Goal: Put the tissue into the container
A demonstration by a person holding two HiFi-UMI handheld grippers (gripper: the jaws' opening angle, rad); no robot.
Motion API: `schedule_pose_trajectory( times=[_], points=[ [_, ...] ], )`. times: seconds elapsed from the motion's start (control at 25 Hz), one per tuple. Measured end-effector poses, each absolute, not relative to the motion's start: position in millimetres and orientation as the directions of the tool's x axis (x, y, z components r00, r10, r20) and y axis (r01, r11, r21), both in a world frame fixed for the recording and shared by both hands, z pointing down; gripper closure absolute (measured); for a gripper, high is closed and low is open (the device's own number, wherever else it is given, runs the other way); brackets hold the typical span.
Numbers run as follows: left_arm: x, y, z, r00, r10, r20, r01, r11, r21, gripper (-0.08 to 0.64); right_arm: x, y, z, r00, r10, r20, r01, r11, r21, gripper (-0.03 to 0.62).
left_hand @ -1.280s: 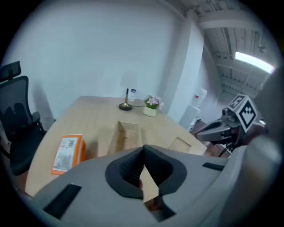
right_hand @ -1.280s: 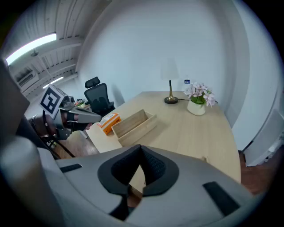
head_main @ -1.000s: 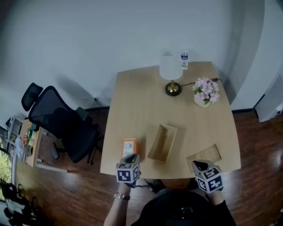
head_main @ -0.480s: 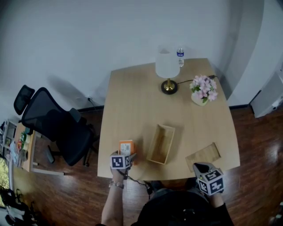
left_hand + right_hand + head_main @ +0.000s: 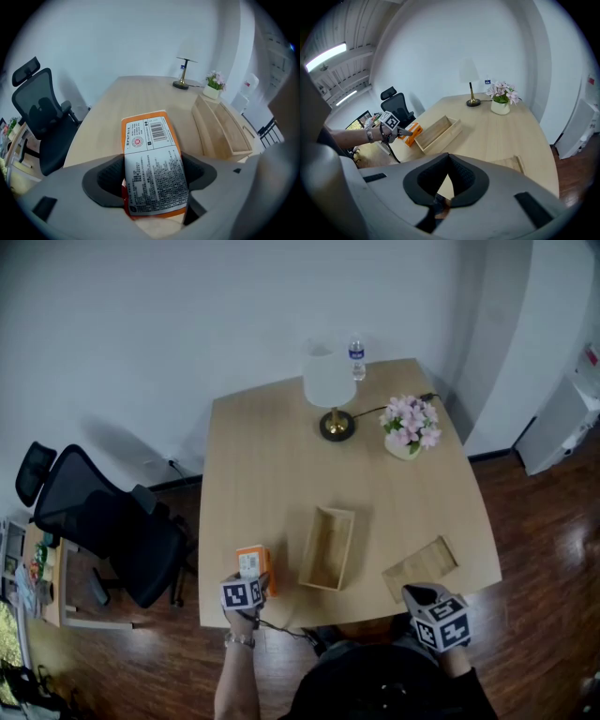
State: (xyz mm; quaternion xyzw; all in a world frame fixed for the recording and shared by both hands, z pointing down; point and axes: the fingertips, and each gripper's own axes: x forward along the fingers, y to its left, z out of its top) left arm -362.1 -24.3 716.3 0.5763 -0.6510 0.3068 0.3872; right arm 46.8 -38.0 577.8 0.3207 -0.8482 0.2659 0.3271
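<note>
The tissue pack point(image 5: 251, 563) is an orange packet with a white printed label, lying on the table near its front left edge. My left gripper point(image 5: 246, 592) reaches onto it from the table edge. In the left gripper view the pack point(image 5: 152, 164) fills the gap between the dark pads, which are closing against its sides. The container, an open wooden box point(image 5: 327, 547), stands just to the right of the pack and is empty. My right gripper point(image 5: 427, 601) hangs at the front right edge, shut with nothing in it point(image 5: 440, 197).
A flat wooden lid point(image 5: 420, 566) lies to the right of the box. A lamp point(image 5: 330, 390), a water bottle point(image 5: 356, 357) and a pot of pink flowers point(image 5: 408, 423) stand at the far end of the table point(image 5: 281, 465). A black office chair point(image 5: 103, 521) is to the left.
My left gripper has moved forward from the table edge onto the tissue pack, and its jaws now flank the pack. The right gripper has stayed put.
</note>
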Motion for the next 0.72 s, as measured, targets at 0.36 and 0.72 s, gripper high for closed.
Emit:
schedule_pose_trajectory(
  times=[0.36, 0.72],
  points=[
    [-320, -34, 616, 0.000, -0.646, 0.764, -0.994, 0.084, 0.071, 0.190, 46, -44, 575, -0.603, -0.374, 0.705, -0.706, 0.662, -0.252, 0.604],
    [-199, -102, 586, 0.173, -0.643, 0.746, -0.983, -0.162, 0.088, 0.190, 54, -52, 569, -0.617, -0.393, 0.682, -0.708, 0.655, -0.264, 0.604]
  ],
)
